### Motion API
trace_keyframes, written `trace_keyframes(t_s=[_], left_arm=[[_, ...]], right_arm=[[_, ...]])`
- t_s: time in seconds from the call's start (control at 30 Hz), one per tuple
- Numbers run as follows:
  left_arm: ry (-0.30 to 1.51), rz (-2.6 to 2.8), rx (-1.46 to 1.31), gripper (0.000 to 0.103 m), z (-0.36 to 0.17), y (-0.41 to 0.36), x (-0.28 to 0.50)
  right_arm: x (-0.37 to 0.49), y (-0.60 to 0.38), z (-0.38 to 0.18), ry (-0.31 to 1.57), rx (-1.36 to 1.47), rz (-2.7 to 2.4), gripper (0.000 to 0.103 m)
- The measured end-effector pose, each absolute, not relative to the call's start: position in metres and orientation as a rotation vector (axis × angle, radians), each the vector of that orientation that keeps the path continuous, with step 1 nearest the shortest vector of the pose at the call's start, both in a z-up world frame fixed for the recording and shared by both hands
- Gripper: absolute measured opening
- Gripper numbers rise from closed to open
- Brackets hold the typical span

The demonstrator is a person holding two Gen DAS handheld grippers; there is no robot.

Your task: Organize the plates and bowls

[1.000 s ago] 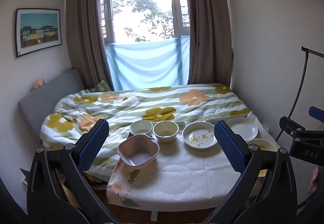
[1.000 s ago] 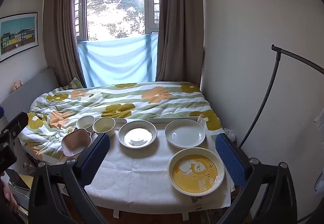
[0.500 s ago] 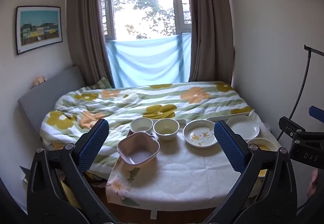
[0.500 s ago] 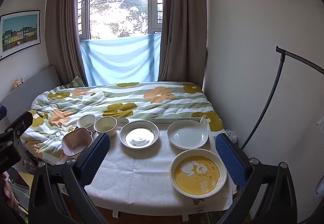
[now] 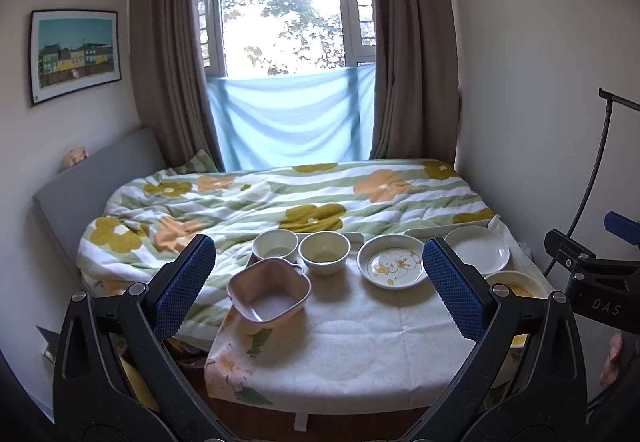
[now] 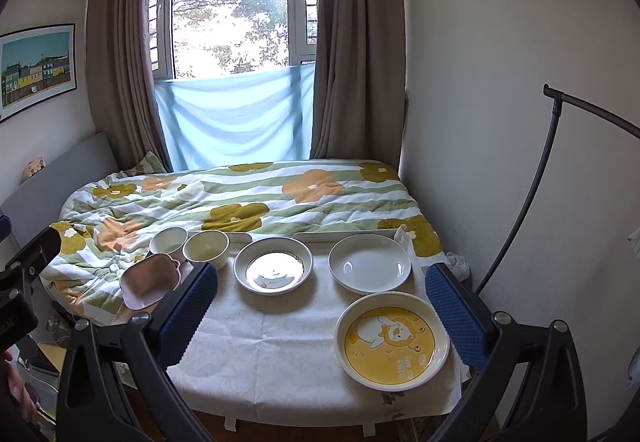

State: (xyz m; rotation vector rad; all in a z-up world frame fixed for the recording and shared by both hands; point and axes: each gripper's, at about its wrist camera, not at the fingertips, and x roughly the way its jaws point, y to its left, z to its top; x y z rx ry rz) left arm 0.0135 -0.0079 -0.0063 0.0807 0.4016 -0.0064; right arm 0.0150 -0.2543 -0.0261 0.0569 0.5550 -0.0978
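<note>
- Left tongs [image 5: 319,282]: spread wide, nothing between the blue pads. They hang above the near edge of the bench [image 5: 340,346] at lower centre of the left view, with the pink bowl [image 5: 269,290] framed just inside the left pad. Judged: a survey pose, with no reach committed.
- Right tongs [image 6: 322,306]: likewise spread and empty, at the bottom of the right view. The yellow cartoon plate [image 6: 393,345] sits just inside the right pad.
- Bowls are grouped at centre left of the left view: white bowl [image 5: 275,244] and cream bowl [image 5: 324,251] side by side at the far edge, nearly touching; the pink bowl is in front, its rim overlapping the white one in the frame. Real contact cannot be told.
- Plates are to the right: patterned plate [image 6: 273,265] at centre, plain white plate [image 6: 369,261] to its right, the yellow cartoon plate nearest the camera. All lie flat, face up and apart from each other.
- Nothing is stacked, so the task looks unstarted.
- Layout reads as like with like, bowls left and plates right; judged to suit each hand taking its own side.
- The bench butts against the bed [image 6: 240,198], and the far bowls stand just beside the quilt.
- Risk, judged: the cloth hangs loose at the near left corner; dragging a dish could pull it.
</note>
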Motion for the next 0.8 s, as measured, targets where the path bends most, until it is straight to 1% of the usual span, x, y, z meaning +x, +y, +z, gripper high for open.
trace_keyframes(t_s=[0.8], left_arm=[[0.416,-0.033,0.085,0.103,-0.0092,-0.0103,0.02]], right_arm=[[0.0174,-0.2588,-0.0277,0.56,0.056,-0.101,0.103]])
